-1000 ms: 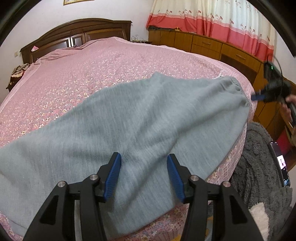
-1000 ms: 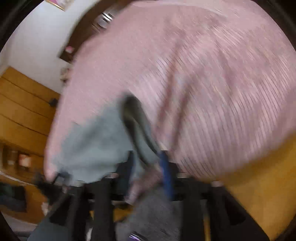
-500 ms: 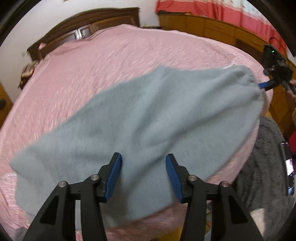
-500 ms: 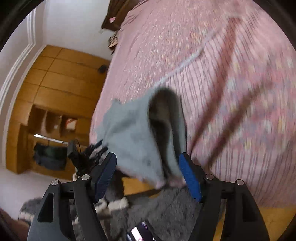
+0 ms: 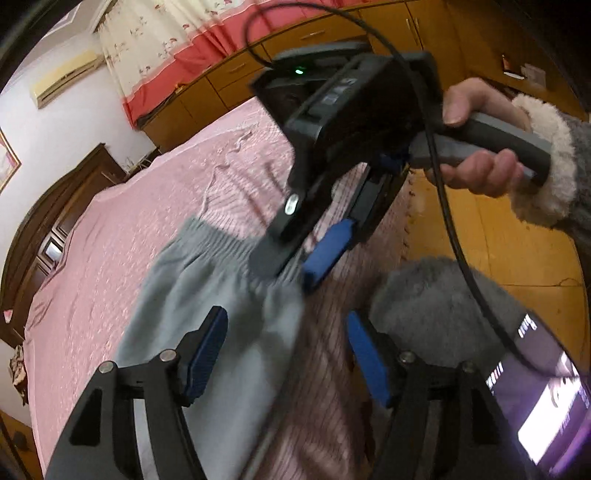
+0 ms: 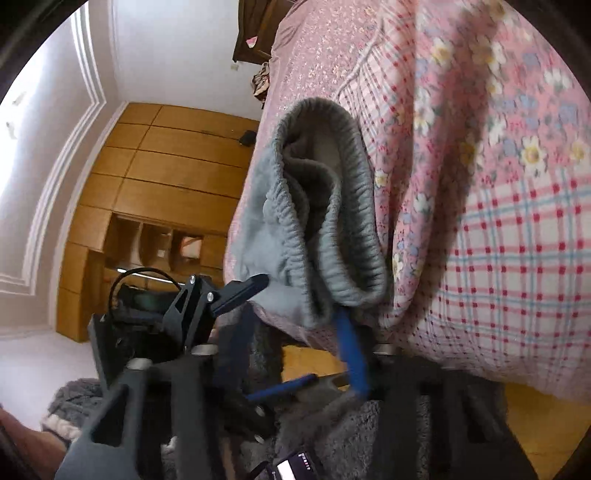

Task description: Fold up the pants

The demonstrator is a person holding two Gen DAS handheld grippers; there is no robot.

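The grey pants [image 5: 192, 317] lie on the pink floral bed [image 5: 110, 236] with the elastic waistband [image 6: 354, 206] at the bed's near edge, its opening gaping toward the right wrist camera. My left gripper [image 5: 284, 354] is open, its blue pads on either side of the waistband corner and the bed edge. My right gripper [image 6: 295, 347] has its fingers around the lower waistband corner; the image is blurred and how far they close does not show. It also shows in the left wrist view [image 5: 295, 266], held by a hand just above the waistband.
Wooden cabinets [image 5: 332, 33] and red curtains [image 5: 192, 51] stand behind the bed. A wooden wardrobe [image 6: 155, 192] fills the far wall. A fuzzy grey sleeve [image 5: 443, 306] and a lit phone [image 5: 539, 402] are near the bed edge. The floor [image 5: 509, 251] is yellow wood.
My left gripper has swung from the middle of the pants toward the waistband end, close to the right gripper. The right gripper has come in on the waistband corner at the bed edge.
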